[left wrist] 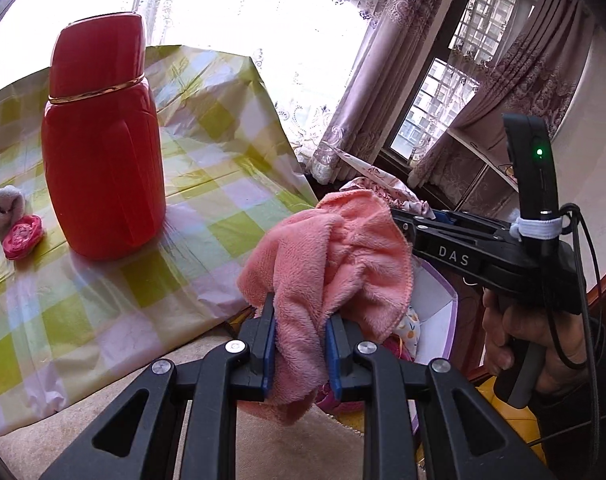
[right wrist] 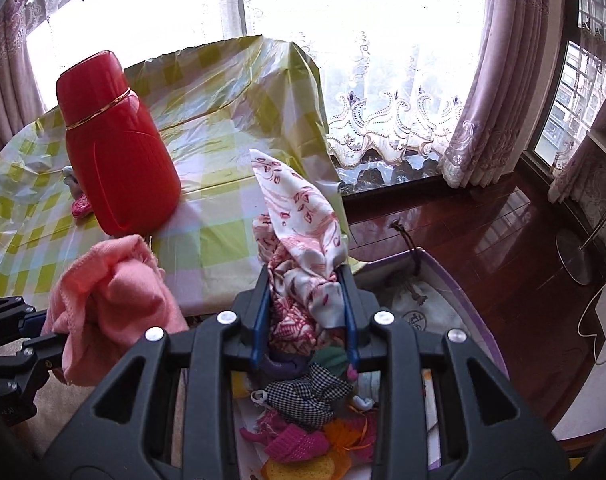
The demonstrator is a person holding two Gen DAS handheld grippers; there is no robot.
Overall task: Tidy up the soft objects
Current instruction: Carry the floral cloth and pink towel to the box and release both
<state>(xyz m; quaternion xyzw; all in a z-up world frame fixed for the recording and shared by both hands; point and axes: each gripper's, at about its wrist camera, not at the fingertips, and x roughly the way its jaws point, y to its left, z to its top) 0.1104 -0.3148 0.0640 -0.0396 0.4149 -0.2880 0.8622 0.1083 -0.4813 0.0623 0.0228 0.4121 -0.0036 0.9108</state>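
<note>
Left hand-held gripper (left wrist: 299,340) pinched a bunched pink fleece cloth (left wrist: 327,256) between its blue pads, held off the edge of the checked surface (left wrist: 207,184); right hand-held gripper (right wrist: 307,312) clamped a white-and-red floral cloth (right wrist: 299,216), one corner standing upright; below it sat a purple-rimmed box (right wrist: 459,280) of mixed soft items; red flask (left wrist: 103,140) upright on the surface, grey sock (left wrist: 5,208) and small pink item (left wrist: 22,236) beside it.

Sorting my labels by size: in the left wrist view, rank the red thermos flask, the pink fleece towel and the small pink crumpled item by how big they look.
1. Red thermos flask
2. Pink fleece towel, nearer the camera, so unsure
3. Small pink crumpled item
</note>
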